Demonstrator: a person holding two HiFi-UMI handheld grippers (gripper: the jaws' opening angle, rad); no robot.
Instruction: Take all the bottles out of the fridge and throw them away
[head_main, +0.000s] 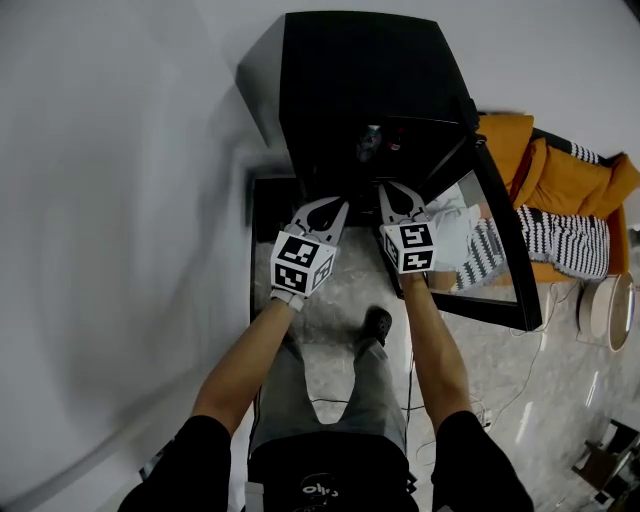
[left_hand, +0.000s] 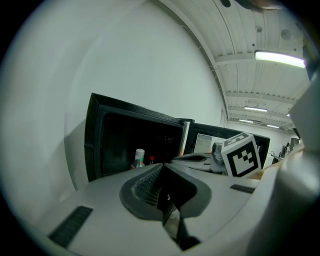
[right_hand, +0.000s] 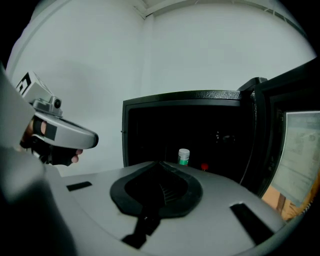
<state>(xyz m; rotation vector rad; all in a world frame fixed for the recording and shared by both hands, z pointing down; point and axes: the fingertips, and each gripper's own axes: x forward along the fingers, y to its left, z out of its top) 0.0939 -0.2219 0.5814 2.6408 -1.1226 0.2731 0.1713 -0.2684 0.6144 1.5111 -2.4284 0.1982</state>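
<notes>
Out at the tips, the left gripper (left_hand: 162, 167) has its jaws pressed together with nothing between them. The right gripper (right_hand: 160, 165) matches it, closed up and empty. From the head view the pair sit side by side, left gripper (head_main: 330, 208) and right gripper (head_main: 398, 197), both aimed into the dark mouth of the fridge (head_main: 350, 70). They are near the opening but not inside it.

Beyond the jaws the black fridge stands on the floor against the white wall, and its door (head_main: 500, 240) is swung wide to the person's right. Inside, low down, a white-capped bottle (right_hand: 183, 156) with a green label stands upright. Just beside it, on its right, shows a red cap (right_hand: 204, 167), which is likely a second bottle, though its body is lost in the dark. The left gripper view picks up the same two, the white-capped bottle (left_hand: 138, 159) and the red cap (left_hand: 151, 159).

So this looks like the approach, with the door already open and no bottle taken yet. Next, one gripper needs to spread its jaws, reach in level and close around the upright bottle's body without knocking its neighbour. Where the bottles get thrown away I cannot tell from these views.
</notes>
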